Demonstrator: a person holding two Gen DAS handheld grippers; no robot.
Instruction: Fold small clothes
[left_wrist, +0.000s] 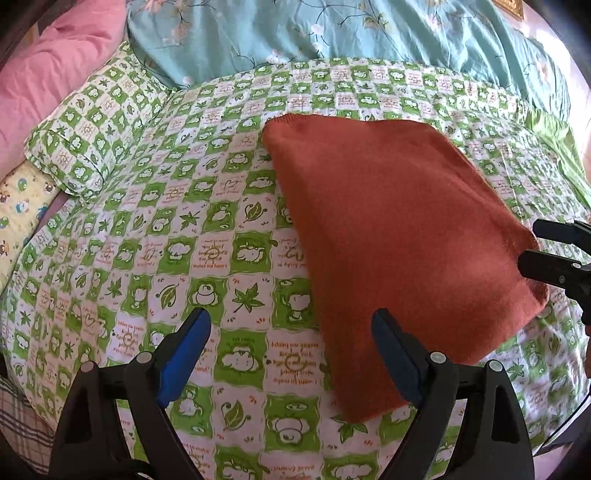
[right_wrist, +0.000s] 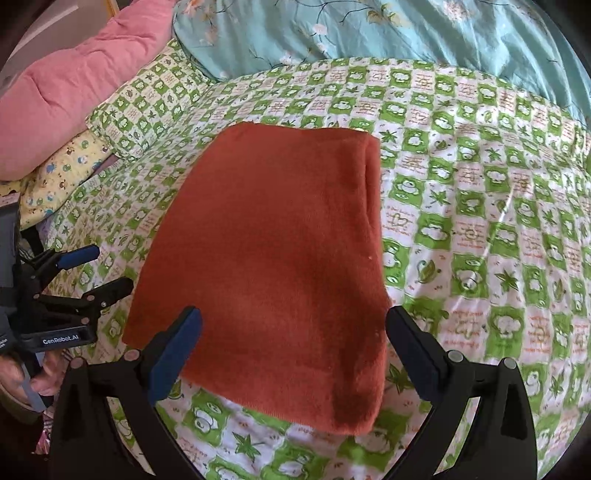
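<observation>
A rust-orange knit garment (left_wrist: 399, 236) lies folded into a flat rectangle on the green-and-white frog-print bedspread (left_wrist: 207, 229). My left gripper (left_wrist: 291, 325) is open and empty, hovering over the bedspread at the garment's near left edge. In the right wrist view the garment (right_wrist: 280, 266) fills the middle, with its folded edge on the right. My right gripper (right_wrist: 293, 321) is open and empty, just above the garment's near end. The left gripper shows at the left of that view (right_wrist: 110, 269), and the right gripper's fingers (left_wrist: 554, 254) show at the right edge of the left wrist view.
A matching frog-print pillow (left_wrist: 92, 129) and a pink pillow (left_wrist: 55, 74) lie at the far left. A teal floral quilt (left_wrist: 332, 33) lies along the back. A yellow cartoon-print cloth (left_wrist: 22, 206) lies at the left edge.
</observation>
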